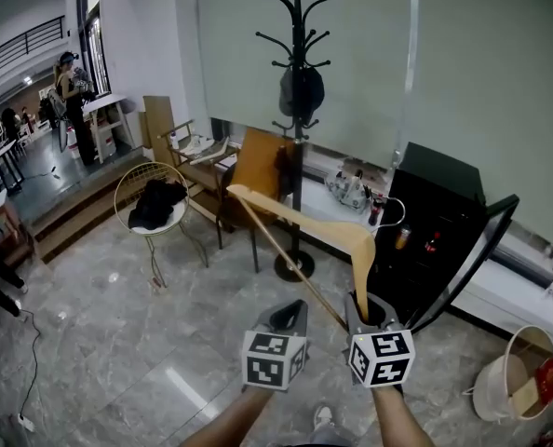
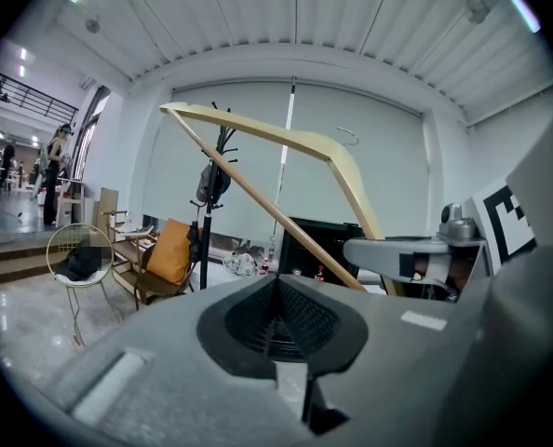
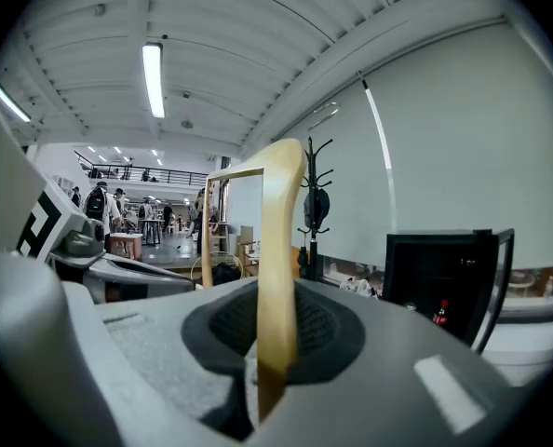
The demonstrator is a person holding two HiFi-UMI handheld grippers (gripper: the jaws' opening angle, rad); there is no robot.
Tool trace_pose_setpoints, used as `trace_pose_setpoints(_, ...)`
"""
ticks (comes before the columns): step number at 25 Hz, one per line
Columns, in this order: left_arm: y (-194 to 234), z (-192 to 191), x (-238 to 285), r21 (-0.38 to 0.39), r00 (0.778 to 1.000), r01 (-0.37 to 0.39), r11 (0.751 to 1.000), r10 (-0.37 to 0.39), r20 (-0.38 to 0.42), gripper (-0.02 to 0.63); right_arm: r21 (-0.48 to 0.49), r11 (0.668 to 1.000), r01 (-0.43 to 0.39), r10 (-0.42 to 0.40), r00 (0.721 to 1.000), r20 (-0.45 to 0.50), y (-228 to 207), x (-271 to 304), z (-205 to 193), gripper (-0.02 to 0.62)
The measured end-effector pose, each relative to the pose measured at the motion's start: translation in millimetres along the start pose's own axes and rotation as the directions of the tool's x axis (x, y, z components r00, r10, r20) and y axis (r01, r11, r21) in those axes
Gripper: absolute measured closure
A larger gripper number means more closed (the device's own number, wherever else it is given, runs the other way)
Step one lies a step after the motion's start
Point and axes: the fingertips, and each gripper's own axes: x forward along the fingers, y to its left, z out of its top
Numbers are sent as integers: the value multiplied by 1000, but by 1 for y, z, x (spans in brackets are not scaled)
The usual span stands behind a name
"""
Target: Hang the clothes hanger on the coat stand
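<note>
A pale wooden clothes hanger [image 1: 300,222] with a metal hook [image 1: 395,205] is held up by one arm's end in my right gripper [image 1: 363,307], which is shut on it. In the right gripper view the wooden arm [image 3: 276,250] rises straight up from between the jaws of the right gripper [image 3: 272,296]. My left gripper [image 1: 293,307] sits just left of it, shut with nothing in it [image 2: 276,282]. The black coat stand [image 1: 297,110] rises ahead, beyond the hanger, with a dark bag [image 1: 302,89] on it. It also shows in both gripper views, as the coat stand [image 2: 211,180] and coat stand [image 3: 315,208].
A black cabinet [image 1: 435,222] stands right of the stand's base [image 1: 295,266]. A wooden chair with an orange cushion [image 1: 258,166] and a wire chair with dark clothing [image 1: 155,208] are to the left. A pale bucket [image 1: 514,375] sits at the right. People stand far left [image 1: 72,101].
</note>
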Motion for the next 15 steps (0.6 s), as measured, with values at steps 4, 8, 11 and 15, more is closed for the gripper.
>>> trace_pose_setpoints(4,1,13,39,5,1000,-26,1000,26,-4,601,3,1000,-23,23,1000,9,-32,30,9,548)
trace_pose_setpoints(8,1,29,81,7,999,-46,999,46,-7,600,-1,999,-47,47,999,12,-68,61,20,548)
trace_pose_setpoints(11,-3,40,106,9,998,-60,998,60,-6,601,2,998,-65,65,998,15,-91,79,26,548)
trace_pose_setpoints(15,-1,49,137,7,996,-91,996,91,-5,601,2,996,-92,92,995,27,-121,103,34,548)
